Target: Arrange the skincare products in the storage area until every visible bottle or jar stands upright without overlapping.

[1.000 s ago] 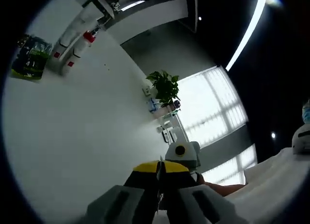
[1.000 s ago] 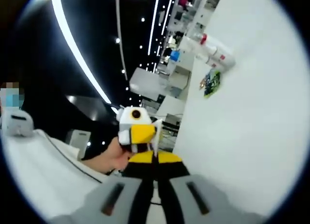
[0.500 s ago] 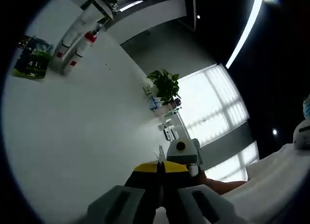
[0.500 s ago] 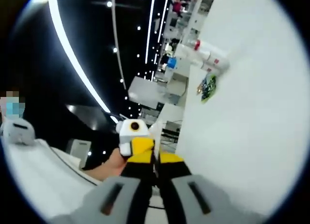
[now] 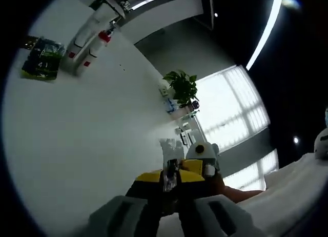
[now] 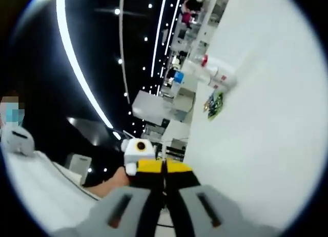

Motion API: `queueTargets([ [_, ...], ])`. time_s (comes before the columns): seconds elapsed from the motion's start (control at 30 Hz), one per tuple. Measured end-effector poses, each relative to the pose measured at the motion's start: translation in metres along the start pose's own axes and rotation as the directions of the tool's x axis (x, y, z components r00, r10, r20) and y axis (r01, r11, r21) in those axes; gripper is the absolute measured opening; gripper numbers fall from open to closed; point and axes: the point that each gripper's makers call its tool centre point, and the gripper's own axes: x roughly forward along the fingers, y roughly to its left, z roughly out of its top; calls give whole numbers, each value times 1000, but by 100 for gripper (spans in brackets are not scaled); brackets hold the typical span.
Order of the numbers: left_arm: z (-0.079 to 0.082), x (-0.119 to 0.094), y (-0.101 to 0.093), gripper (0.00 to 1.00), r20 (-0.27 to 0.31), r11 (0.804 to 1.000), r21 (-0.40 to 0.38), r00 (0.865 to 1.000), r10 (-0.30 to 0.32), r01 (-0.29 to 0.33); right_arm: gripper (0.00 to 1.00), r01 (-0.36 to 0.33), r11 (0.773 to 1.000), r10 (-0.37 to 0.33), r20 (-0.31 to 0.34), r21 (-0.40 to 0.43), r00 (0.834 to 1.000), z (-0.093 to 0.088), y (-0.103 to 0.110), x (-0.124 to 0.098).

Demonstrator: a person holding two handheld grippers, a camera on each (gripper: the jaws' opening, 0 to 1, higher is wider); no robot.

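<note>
Far off across the white bench (image 5: 92, 144), well apart from both clenched, empty tools (image 5: 168, 196) (image 6: 164, 191), white bottles (image 5: 84, 47) lying beside a green packet (image 5: 42, 66); likely light, stiff, slick plastic, best gripped mid-body.

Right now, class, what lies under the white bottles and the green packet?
The white table lies under the white bottles and the green packet. The tabletop directly beneath each is covered.
</note>
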Motion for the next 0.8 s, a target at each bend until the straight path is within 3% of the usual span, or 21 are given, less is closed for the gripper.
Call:
queueTargets([
  [0.07,0,-3,-8,1,22,999,3,999,-47,47,0,-6,1000,6,-19,6,1000,0,0,1],
  [0.33,7,-12,-4,0,73,999,-23,997,-21,23,4,-11,1000,11,-42,1,999,2,-3,13],
  [0.53,16,-26,3,0,118,998,-65,993,-11,18,1,-48,999,49,-110,15,993,-5,1,21],
  [0.63,17,-27,6,1,138,996,-84,990,-6,17,0,-41,999,39,-113,-21,993,-5,1,25],
  [0.8,13,-29,12,5,150,995,-102,988,24,-9,0,-45,999,44,-97,-11,994,-1,0,28],
])
